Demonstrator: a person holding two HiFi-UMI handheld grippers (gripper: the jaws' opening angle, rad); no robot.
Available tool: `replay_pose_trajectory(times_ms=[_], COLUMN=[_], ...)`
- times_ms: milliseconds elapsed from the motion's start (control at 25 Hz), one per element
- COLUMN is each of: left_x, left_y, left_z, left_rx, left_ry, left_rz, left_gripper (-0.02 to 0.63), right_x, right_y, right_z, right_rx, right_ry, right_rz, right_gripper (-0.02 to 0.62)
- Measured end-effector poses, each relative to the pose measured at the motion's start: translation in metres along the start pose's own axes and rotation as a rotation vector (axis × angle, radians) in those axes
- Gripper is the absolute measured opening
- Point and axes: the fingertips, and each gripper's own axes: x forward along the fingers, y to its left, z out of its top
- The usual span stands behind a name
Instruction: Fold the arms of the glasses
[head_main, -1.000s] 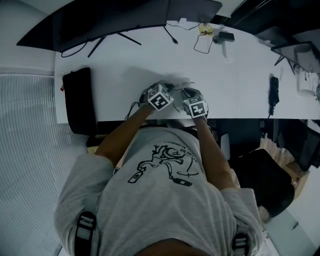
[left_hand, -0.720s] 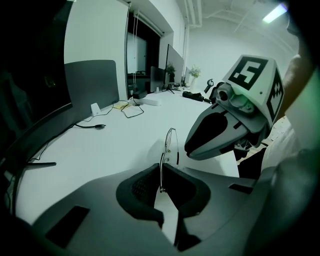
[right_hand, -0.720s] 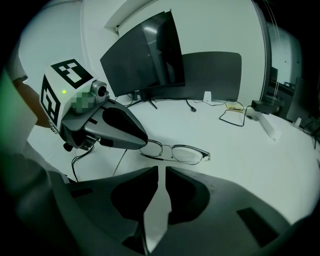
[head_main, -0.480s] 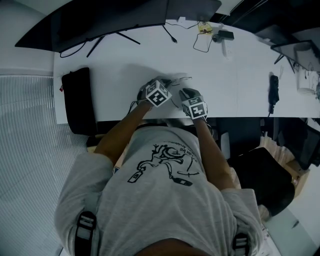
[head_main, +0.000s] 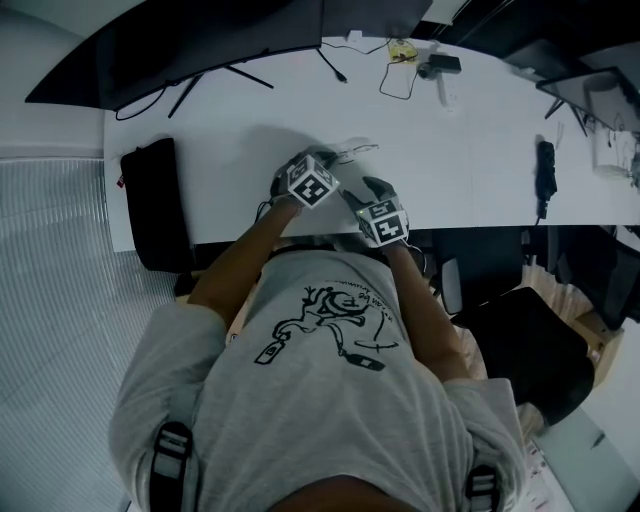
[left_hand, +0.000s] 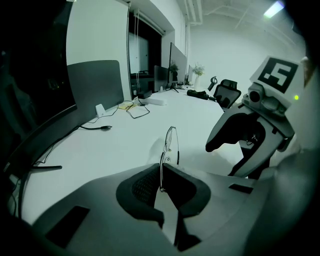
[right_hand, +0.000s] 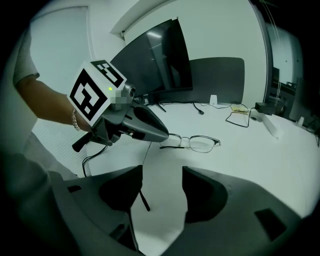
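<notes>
Nearest, the right tongs (right_hand: 162, 179) are opening. The dark tip of one arm (right_hand: 144, 202) of the glasses (right_hand: 200, 143) lies between their jaws, close to the left pad, and neither pad presses on it. This arm points away from the lenses, back toward these tongs, so folding it looks like the step in hand.

A sideways nudge should do better than a pinch. Lay one pad against the arm a little way up from the tip and sweep it across, low over the white worktop (right_hand: 240, 165), so the arm swings on its hinge toward the lenses. The wire looks thin and springy, so a light, even push is wiser than a quick one. Lifting it would probably twist the frame.

Further out, the left tongs (left_hand: 162, 171) are pinched shut on a thin metal bar at the near end of the glasses. Which part of the frame that bar is I cannot tell. They should act only as the anchor, firm enough that the frame does not skid. Their nose sits over the hinge end, so the sweep must end short of it.

The lenses rest on the worktop just beyond.
</notes>
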Motion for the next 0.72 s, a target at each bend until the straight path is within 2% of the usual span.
replay_pose_trajectory(times_ms=[160,360,720], left_x=[0.001,0.000,-0.001], left_y=[0.000,-0.001,-0.001], left_z=[0.001,-0.002,-0.004], left_rx=[-0.003,-0.013,-0.030], left_ry=[0.004,0.006,0.004], left_rz=[0.008,0.010,0.006], left_gripper=[0.035,0.035,0.035], right_x=[0.003,0.007,0.017], right_y=[0.007,0.014,0.008], right_z=[-0.008,-0.013,-0.022], right_rx=[-0.025,-0.056,-0.096], right_ry=[0.026,0.034,0.075], right_rz=[-0.004,-0.010,-0.062], right_gripper=[0.320,0.377,0.411])
